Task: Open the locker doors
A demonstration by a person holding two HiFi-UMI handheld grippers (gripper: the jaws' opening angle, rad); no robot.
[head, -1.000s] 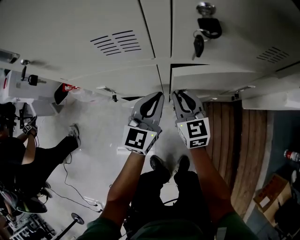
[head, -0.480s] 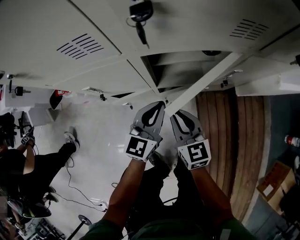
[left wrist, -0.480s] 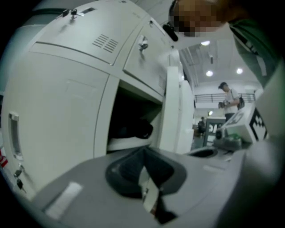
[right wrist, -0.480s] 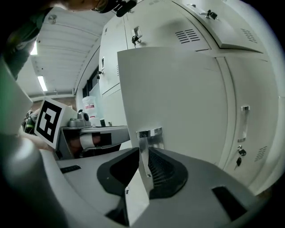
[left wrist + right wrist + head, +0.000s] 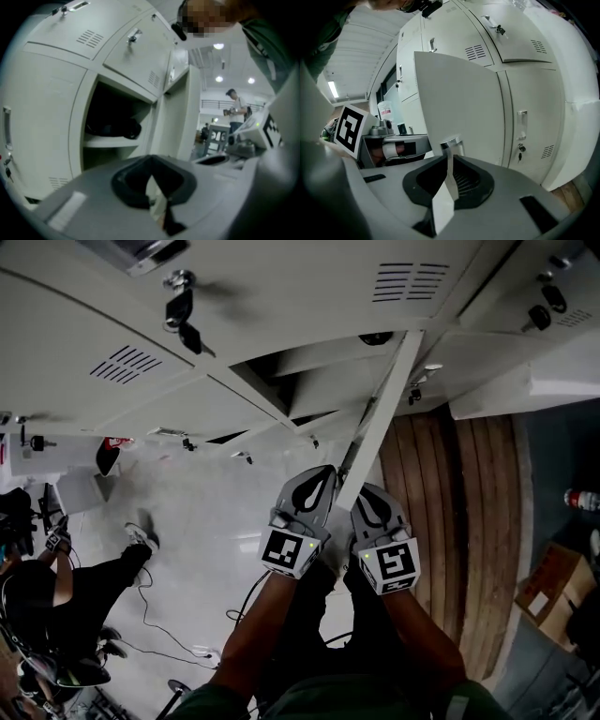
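A white locker door stands swung out from the bank of lockers, edge-on in the head view. Behind it the compartment is open. My left gripper and right gripper sit side by side at the door's free edge. In the right gripper view the jaws are shut on the door's thin metal handle tab, with the door face rising behind. The left gripper looks into the compartment, its jaws closed on a pale strip of the door's edge. A dark object lies on the shelf inside.
Closed lockers with keys hanging from their locks fill the top of the head view. More closed doors stand to the right of the open one. A seated person is at the left, a cardboard box at the right, wooden flooring between.
Both grippers have moved down the picture, toward me, together with the door's edge. The door has swung further out and the gap into the compartment has widened.
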